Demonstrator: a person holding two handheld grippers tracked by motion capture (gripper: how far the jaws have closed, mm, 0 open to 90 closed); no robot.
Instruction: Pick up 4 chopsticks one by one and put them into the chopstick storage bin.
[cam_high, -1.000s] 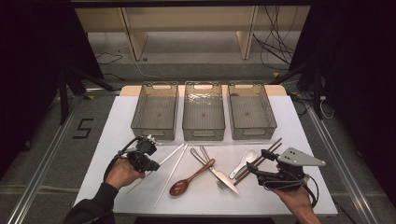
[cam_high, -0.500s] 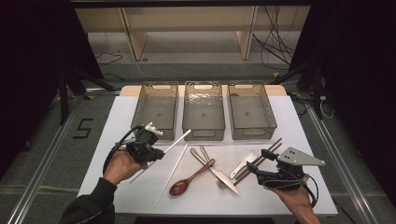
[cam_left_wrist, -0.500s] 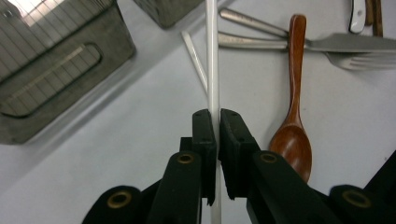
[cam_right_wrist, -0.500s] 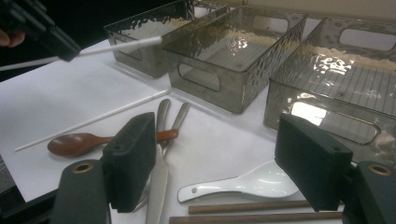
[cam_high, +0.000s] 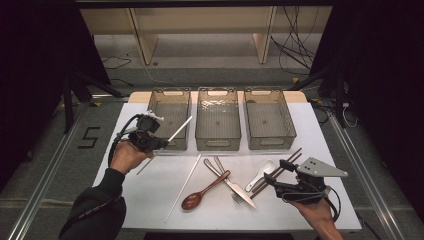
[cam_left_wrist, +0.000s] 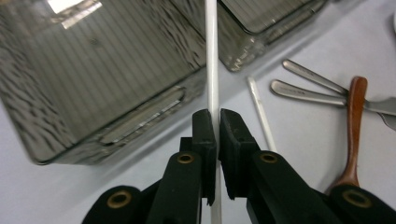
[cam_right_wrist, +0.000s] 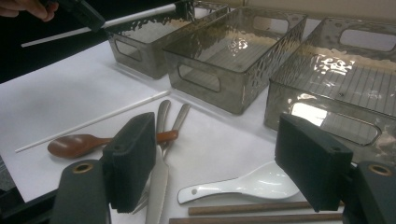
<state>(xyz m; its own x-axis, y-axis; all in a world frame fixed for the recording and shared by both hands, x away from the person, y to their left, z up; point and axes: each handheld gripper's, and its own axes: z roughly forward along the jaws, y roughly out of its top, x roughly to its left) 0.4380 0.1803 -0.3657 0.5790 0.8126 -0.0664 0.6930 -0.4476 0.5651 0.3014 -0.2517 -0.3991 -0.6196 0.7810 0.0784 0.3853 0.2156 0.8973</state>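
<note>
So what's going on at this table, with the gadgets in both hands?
A person is sorting cutlery into three clear bins. The left gripper is shut on a white chopstick and holds it by the left bin. The right gripper waits open above a white spoon. A second white chopstick, a wooden spoon, metal cutlery and brown chopsticks lie on the table.

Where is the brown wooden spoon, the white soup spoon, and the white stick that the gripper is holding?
brown wooden spoon (cam_high: 192, 200), high view, on its bowl.
white soup spoon (cam_right_wrist: 271, 181), right gripper view, on its bowl.
white stick (cam_left_wrist: 212, 60), left gripper view, on the shaft above the jaws of the left gripper (cam_left_wrist: 217, 122).
</note>
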